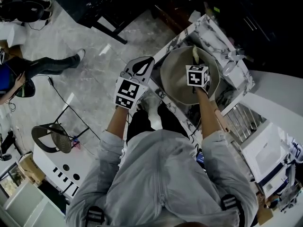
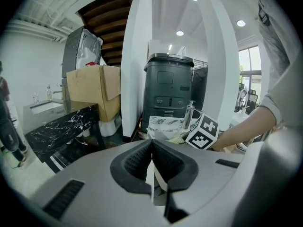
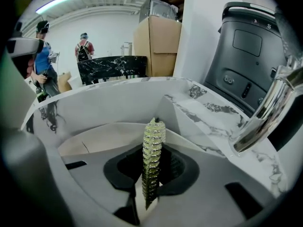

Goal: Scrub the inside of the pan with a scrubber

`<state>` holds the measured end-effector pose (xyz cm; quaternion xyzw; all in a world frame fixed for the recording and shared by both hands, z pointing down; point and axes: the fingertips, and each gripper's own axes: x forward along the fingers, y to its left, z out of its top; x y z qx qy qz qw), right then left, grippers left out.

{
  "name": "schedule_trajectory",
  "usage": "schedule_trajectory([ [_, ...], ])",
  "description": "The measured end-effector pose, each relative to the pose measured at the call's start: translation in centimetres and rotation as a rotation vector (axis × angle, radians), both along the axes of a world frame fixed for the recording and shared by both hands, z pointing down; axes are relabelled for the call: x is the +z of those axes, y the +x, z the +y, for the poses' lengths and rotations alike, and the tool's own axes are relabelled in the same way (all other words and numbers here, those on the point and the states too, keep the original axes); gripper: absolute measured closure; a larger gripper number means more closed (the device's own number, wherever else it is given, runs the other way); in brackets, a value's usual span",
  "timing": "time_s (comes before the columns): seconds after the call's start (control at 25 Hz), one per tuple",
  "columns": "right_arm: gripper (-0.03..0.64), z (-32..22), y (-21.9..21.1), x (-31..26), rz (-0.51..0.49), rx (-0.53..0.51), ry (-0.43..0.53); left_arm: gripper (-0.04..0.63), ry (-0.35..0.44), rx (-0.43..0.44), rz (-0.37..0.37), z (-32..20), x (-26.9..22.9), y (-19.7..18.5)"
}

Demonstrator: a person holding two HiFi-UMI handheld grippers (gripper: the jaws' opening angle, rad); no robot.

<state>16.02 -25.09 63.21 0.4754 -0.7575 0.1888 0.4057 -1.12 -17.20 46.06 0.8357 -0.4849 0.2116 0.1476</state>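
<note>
A round beige pan (image 1: 182, 79) sits in the marble-patterned sink (image 1: 213, 34). My right gripper (image 1: 194, 63) hangs over the pan's far side, shut on a yellow-green mesh scrubber (image 1: 194, 54). In the right gripper view the scrubber (image 3: 153, 148) stands upright between the jaws of that gripper (image 3: 151, 174), with the pan's pale wall (image 3: 104, 138) just beyond. My left gripper (image 1: 149, 61) is left of the pan, outside the sink's near edge. Its jaws (image 2: 151, 148) meet at the tips, and I see nothing held between them.
A chrome faucet (image 3: 265, 110) curves over the sink's right side. A dish rack (image 1: 244, 119) stands to the right. Behind the sink are a black bin (image 2: 170, 91), a cardboard box (image 2: 92, 91) and a white pillar (image 2: 137, 56). People (image 3: 42, 65) stand far off.
</note>
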Motion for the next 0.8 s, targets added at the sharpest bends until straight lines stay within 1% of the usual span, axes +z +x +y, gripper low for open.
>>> schedule_trajectory([
  [0.36,0.529,-0.3,-3.1,2.8,-0.033,-0.113,-0.041,0.572,-0.02,-0.008,-0.005,0.1,1.1,0.0],
  [0.52,0.529,-0.4,-4.2,3.9,-0.065,-0.162,-0.047,0.572,-0.026,-0.016,-0.01,0.4,1.5,-0.4],
  [0.68,0.529,-0.8,-4.7,4.5,-0.104,-0.173,-0.043,0.572,-0.038,-0.028,-0.012,0.5,2.0,-1.0],
  [0.8,0.529,-0.8,-5.4,4.9,-0.156,-0.186,-0.067,0.572,-0.045,-0.036,-0.008,0.6,2.3,-1.4],
])
